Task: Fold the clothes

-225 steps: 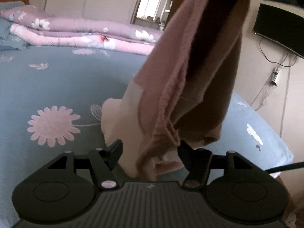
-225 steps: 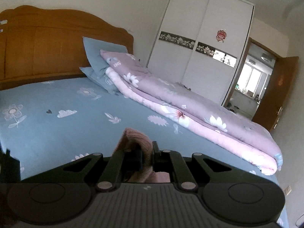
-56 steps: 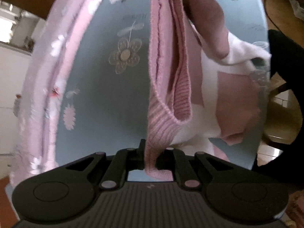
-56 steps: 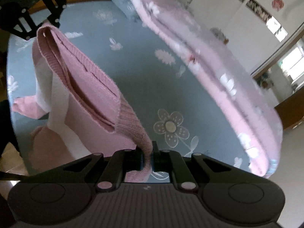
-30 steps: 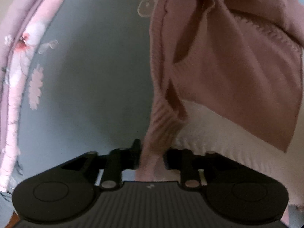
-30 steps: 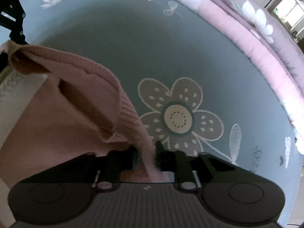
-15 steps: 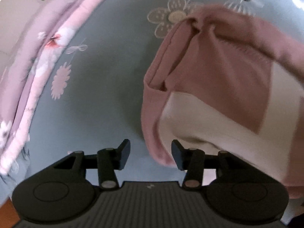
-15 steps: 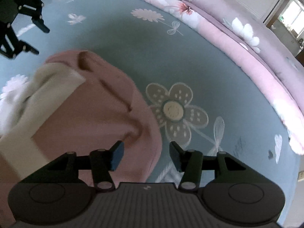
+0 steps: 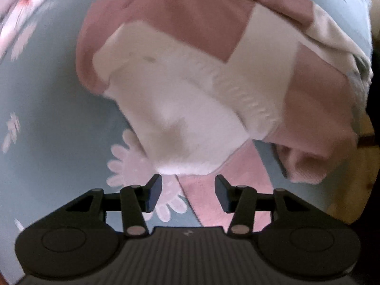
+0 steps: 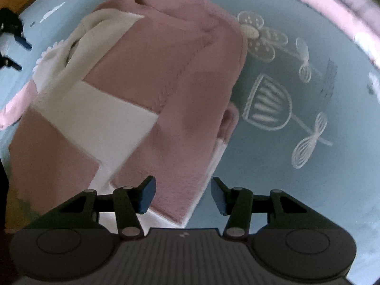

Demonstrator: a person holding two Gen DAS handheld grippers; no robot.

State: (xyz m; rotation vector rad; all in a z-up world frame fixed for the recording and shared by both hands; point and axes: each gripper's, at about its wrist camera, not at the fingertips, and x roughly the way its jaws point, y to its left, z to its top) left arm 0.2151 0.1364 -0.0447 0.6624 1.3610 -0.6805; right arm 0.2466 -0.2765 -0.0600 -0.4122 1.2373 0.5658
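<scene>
A pink and white knit sweater (image 9: pixel 213 54) lies spread on the blue bed sheet (image 9: pixel 47 118). In the left wrist view its white sleeve end (image 9: pixel 187 147) reaches down to just ahead of my left gripper (image 9: pixel 188 193), which is open and holds nothing. A pink part of the sweater lies under the gap between the fingers. In the right wrist view the sweater (image 10: pixel 133 78) fills the left and middle. My right gripper (image 10: pixel 182 196) hovers open over its near pink edge. The left gripper's fingertips (image 10: pixel 21 42) show at the far left edge.
The sheet (image 10: pixel 308 178) carries white flower and bow prints. A rolled pink floral quilt (image 10: pixel 332 7) runs along the far side of the bed. A wooden floor (image 9: pixel 356 190) shows past the bed edge at the right of the left wrist view.
Both grippers let go of the sweater about a second ago; it dropped flat onto the bed. Since then both have stayed open and moved toward its lower part.
</scene>
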